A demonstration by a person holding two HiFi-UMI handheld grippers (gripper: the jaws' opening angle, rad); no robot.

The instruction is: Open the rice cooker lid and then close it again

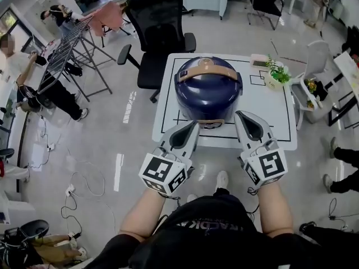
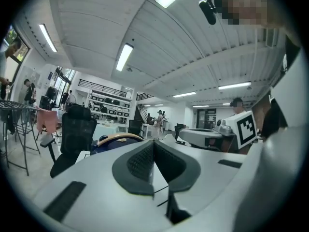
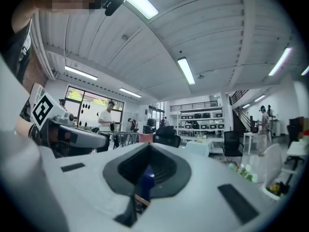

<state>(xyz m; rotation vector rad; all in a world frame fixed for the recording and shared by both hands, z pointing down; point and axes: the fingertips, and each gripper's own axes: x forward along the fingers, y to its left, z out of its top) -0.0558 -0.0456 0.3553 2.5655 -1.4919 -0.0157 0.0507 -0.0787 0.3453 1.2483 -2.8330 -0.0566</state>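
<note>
Nearest, shirt: pale lettering across the chest, upside down and blurred; not readable with confidence.
Marker cubes: black-and-white square codes only, no words.
Left tongs: pads pressed together, nothing between; tip just short of the cooker's front, left of the latch.
Right tongs: likewise together and empty; sliver of blue cooker glimpsed low past the pads in the right gripper view; tip near the cooker's front right.
Latch tab: tan, centred on the near face, between the two tips.
Rice cooker: navy, tan handle folded flat over the lid; lid down; standing mid-desk. No brand or panel text legible.
Desk: white, thin black outlines drawn on it; no lettering.
Step in hand (judged): reaching for the latch, lid not yet released.
Doing it well: press the tab squarely with one closed tip; steady the body with the other so as not to slide the cooker on the smooth top; keep clear of the lid's swing; for closing, push down at the front edge until caught.
Beyond: potted plant at the desk's far right, black office chair behind.
</note>
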